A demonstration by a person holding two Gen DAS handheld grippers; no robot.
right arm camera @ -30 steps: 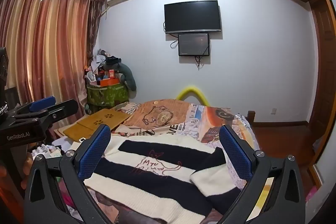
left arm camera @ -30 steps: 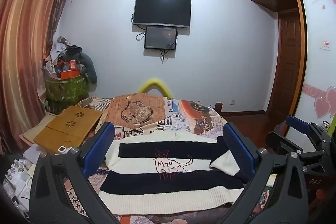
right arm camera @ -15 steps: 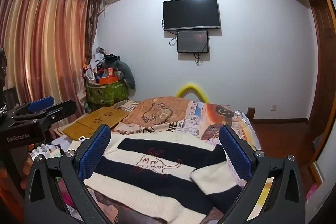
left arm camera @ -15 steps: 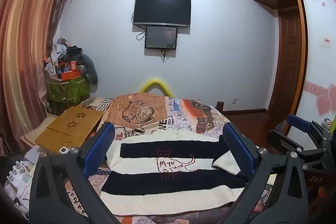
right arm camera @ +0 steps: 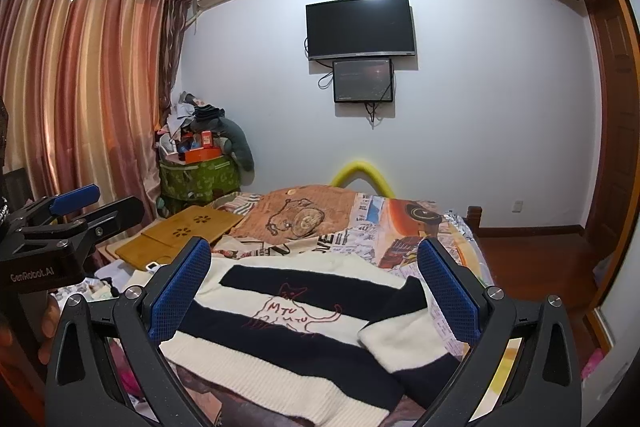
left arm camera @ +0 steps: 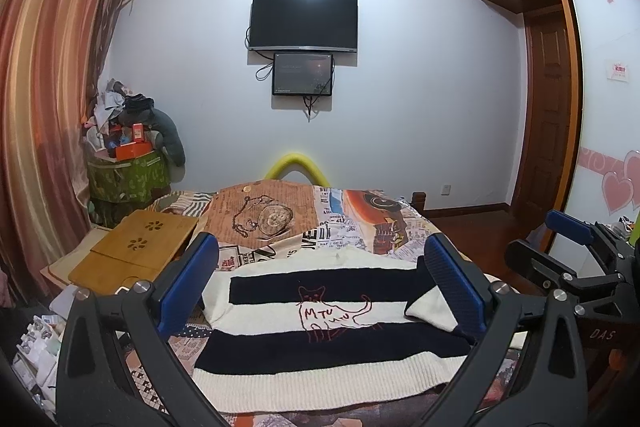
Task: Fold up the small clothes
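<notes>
1. A navy-and-cream striped knit sweater with a red cat outline (left arm camera: 332, 331) lies flat on the newspaper-print bedspread (left arm camera: 360, 227), one sleeve folded across.
2. The left gripper (left arm camera: 320, 291) hovers above it, jaws spread, empty.
3. The right gripper (right arm camera: 316, 291) likewise gapes wide, holding nothing.

Red stitched letters "MTU" on the embroidered cat outline of the navy-and-cream striped knit sweater (left arm camera: 332, 327). White "GenRobot.AI" printed on the black body of the left gripper (right arm camera: 86, 205). "DAS" marked on the black body of the right gripper (left arm camera: 560, 243). Large dark letters on the newspaper-print bedspread (left arm camera: 352, 223), possibly "WE", partly covered. Remaining newsprint too small to read.
</notes>
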